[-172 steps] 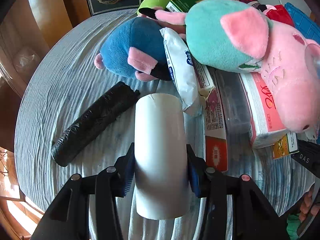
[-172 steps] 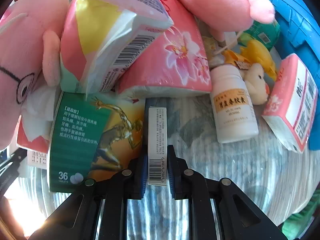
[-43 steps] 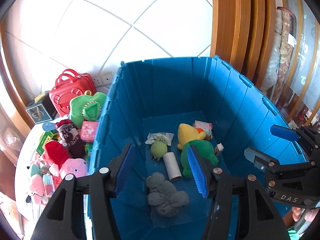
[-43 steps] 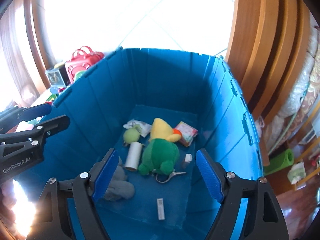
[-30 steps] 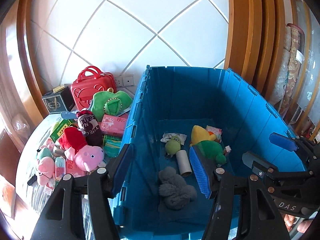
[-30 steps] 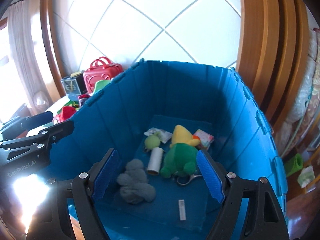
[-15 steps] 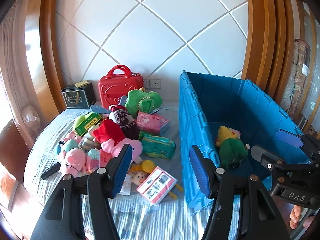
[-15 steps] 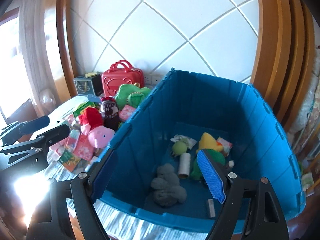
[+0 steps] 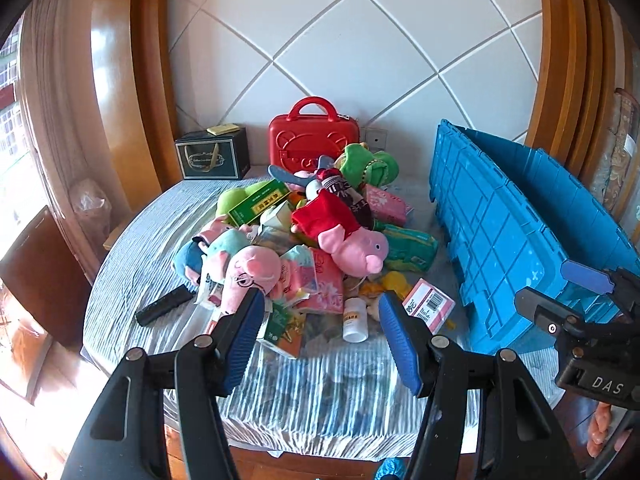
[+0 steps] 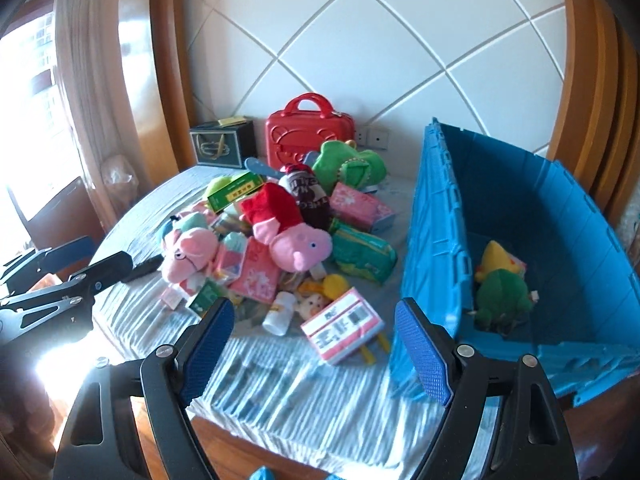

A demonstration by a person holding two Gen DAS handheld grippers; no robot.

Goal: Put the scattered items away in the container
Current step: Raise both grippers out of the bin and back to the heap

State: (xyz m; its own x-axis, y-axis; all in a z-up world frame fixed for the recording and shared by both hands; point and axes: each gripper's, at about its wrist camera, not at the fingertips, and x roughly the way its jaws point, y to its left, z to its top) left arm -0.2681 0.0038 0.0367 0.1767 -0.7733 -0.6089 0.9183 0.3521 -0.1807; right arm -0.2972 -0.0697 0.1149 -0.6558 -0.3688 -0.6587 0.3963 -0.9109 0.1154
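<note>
left wrist view shows the left gripper (image 9: 320, 338) spread and empty above the near edge of the striped table (image 9: 320, 400), facing the heap of scattered items (image 9: 304, 248), with the blue container (image 9: 512, 232) on the table to the heap's right. right wrist view shows the right gripper (image 10: 312, 350) spread wide, also empty, with a green plush (image 10: 500, 292) lying inside the container.

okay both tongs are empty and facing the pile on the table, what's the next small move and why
Probably lower the right tongs onto the pink barcode box. It lies loose at the pile's near edge, closest to the blue bin, and both the right and the left tongs stand open with nothing between them.
</note>
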